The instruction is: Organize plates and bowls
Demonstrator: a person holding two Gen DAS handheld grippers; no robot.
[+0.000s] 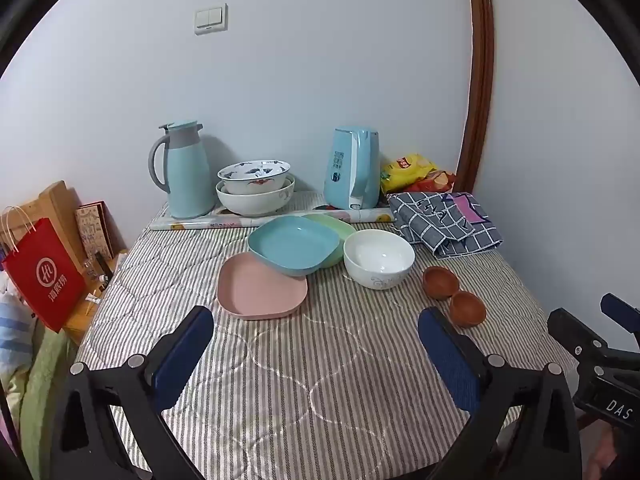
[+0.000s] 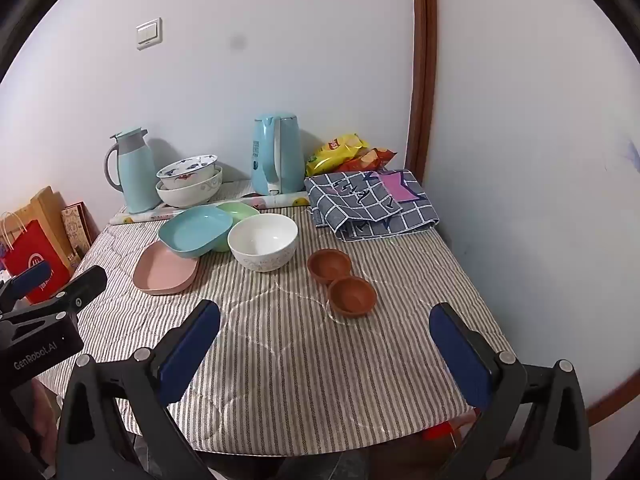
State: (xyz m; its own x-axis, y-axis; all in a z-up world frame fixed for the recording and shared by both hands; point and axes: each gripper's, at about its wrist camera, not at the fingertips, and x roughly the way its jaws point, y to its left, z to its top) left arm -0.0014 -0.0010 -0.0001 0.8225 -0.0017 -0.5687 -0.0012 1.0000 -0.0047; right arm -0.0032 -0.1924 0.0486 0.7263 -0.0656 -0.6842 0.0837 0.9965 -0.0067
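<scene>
On the striped table lie a pink plate (image 1: 262, 290) (image 2: 166, 270), a blue plate (image 1: 294, 244) (image 2: 195, 230) leaning on it, and a green plate (image 1: 334, 226) (image 2: 238, 213) under the blue one. A white bowl (image 1: 378, 258) (image 2: 263, 246) stands beside them. Two small brown bowls (image 1: 454, 294) (image 2: 340, 280) sit to the right. Two patterned bowls (image 1: 256, 186) (image 2: 189, 180) are stacked at the back. My left gripper (image 1: 316, 360) is open and empty near the front edge. My right gripper (image 2: 324, 354) is open and empty, in front of the brown bowls.
A blue thermos jug (image 1: 184, 170) (image 2: 134, 170) and a blue kettle (image 1: 352, 168) (image 2: 278, 152) stand at the back wall. A folded checked cloth (image 1: 446, 222) (image 2: 370, 204) and snack bags (image 1: 416, 174) (image 2: 344, 152) fill the back right corner. A red bag (image 1: 42, 272) stands left of the table.
</scene>
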